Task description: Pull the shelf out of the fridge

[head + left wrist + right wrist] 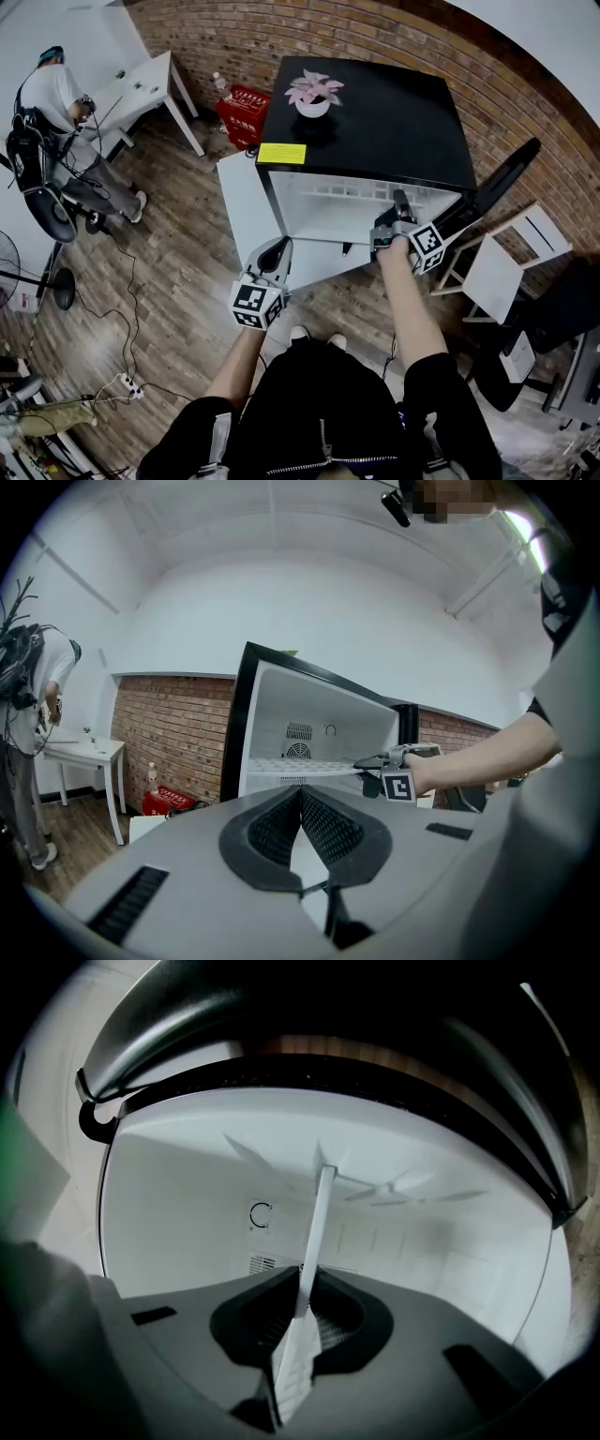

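Observation:
A black mini fridge (375,122) stands open in front of me, its interior white. The white shelf (342,192) lies across the inside. My right gripper (397,204) reaches into the opening at the shelf's front right. In the right gripper view the shelf's front edge (319,1222) runs between the dark pads, and the right gripper (303,1290) is shut on it. My left gripper (278,249) hangs lower left, outside the fridge, shut and empty. The left gripper view shows that left gripper (300,795) with its jaws together, the shelf (300,764) and the right gripper (370,760) beyond.
A potted pink flower (313,94) sits on the fridge top. The black door (506,178) stands open at the right, near a white stool (506,262). A white panel (242,192) lies left of the fridge, a red crate (242,112) behind. A person (56,94) sits far left.

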`<state>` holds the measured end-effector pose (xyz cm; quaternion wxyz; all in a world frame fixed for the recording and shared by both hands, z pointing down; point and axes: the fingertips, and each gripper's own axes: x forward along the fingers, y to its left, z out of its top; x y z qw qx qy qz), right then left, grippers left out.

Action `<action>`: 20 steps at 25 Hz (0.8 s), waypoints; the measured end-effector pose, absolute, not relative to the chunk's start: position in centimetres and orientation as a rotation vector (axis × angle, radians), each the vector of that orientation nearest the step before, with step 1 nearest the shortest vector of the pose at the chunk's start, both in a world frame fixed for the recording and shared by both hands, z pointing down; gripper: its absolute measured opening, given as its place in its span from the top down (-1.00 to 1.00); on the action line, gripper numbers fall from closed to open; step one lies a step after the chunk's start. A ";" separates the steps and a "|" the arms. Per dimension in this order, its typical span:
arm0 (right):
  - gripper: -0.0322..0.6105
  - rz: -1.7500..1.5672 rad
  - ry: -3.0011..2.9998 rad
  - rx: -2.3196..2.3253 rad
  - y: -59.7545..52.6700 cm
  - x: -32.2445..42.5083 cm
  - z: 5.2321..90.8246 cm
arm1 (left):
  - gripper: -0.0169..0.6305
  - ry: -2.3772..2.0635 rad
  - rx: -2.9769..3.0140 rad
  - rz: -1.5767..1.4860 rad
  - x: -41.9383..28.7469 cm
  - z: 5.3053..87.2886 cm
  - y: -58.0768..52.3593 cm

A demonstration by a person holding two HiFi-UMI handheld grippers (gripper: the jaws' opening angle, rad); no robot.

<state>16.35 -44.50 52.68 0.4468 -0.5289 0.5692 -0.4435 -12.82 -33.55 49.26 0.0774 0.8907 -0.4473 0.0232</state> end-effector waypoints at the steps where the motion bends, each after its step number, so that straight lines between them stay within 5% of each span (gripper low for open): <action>1: 0.79 -1.103 1.406 -1.311 -44.4 16.3 52.7 | 0.89 -1.342 2.665 0.068 -12.9 49.3 -33.5; 20: 0.79 -1.138 1.410 -1.281 -40.9 15.9 52.7 | 0.88 -1.328 2.542 -0.102 -13.2 49.2 -30.5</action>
